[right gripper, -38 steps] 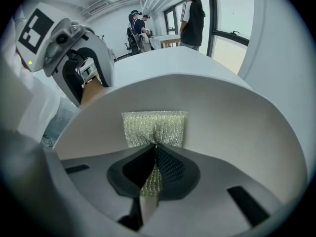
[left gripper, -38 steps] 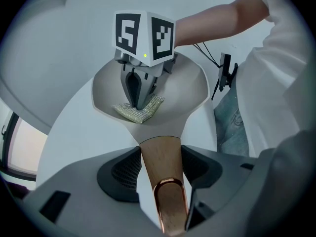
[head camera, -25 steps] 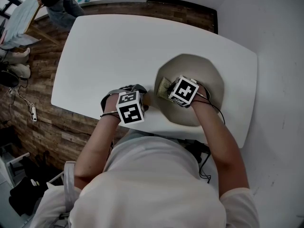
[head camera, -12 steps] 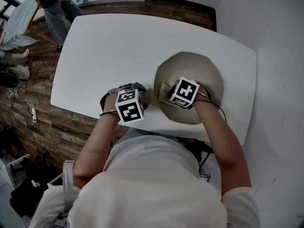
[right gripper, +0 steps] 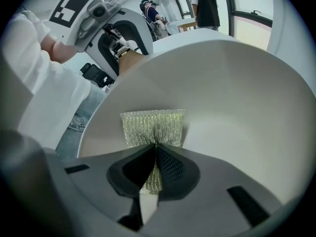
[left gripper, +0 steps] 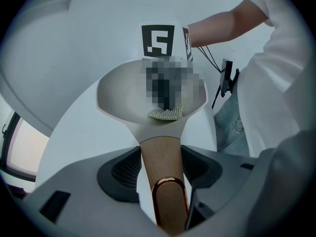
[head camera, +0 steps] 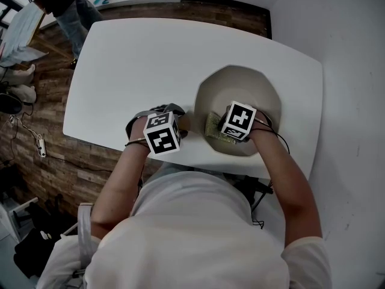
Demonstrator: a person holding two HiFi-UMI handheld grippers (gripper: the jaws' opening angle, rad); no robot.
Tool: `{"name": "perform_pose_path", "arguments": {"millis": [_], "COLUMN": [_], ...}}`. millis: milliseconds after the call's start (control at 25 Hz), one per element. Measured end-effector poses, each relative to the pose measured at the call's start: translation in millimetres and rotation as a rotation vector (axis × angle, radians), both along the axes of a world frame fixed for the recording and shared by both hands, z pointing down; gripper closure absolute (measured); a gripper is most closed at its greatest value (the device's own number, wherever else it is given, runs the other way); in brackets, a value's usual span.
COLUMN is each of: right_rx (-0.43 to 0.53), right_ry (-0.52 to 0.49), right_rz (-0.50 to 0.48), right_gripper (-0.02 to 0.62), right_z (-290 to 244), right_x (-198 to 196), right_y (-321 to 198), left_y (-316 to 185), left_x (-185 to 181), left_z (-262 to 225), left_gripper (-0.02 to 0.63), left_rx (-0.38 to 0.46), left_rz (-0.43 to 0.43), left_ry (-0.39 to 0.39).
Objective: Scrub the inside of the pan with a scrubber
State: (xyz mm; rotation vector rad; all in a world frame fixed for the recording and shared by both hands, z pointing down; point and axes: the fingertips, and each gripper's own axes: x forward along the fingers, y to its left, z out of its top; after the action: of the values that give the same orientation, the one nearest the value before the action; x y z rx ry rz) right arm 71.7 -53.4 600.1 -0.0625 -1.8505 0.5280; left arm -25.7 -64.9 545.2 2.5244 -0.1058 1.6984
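Observation:
A cream pan sits on the white table, its wooden handle pointing left. My left gripper is shut on that handle, with both pads against the wood. Inside the pan, my right gripper is shut on a green mesh scrubber. The scrubber lies pressed against the pan's inner wall at its near left side. From the left gripper view the scrubber shows just past the handle root, under the right gripper's marker cube.
The pan sits close to the table's near edge, right in front of the person's body. A person stands by another table at the far left, on wooden floor. A white wall runs along the right.
My right gripper has slid the scrubber a little toward the pan's near side. The left gripper and the pan handle have stayed put.

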Motion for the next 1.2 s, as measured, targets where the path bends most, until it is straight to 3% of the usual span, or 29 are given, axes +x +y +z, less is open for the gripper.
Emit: {"name": "perform_pose_path", "arguments": {"millis": [720, 1200], "right_rx": [-0.098, -0.008], "right_ry": [0.196, 0.341], "right_rz": [-0.009, -0.010], "right_gripper": [0.572, 0.572], "right_z": [3.1, 6.4], "right_x": [61.4, 96.2], "right_y": [17.2, 0.7], "left_y": [-1.0, -0.7], "left_x": [0.8, 0.6], "left_z": [-1.0, -1.1], "left_gripper": [0.354, 0.354], "left_rx": [-0.004, -0.006], "left_rz": [-0.004, -0.004], "left_ry": [0.012, 0.015]}}
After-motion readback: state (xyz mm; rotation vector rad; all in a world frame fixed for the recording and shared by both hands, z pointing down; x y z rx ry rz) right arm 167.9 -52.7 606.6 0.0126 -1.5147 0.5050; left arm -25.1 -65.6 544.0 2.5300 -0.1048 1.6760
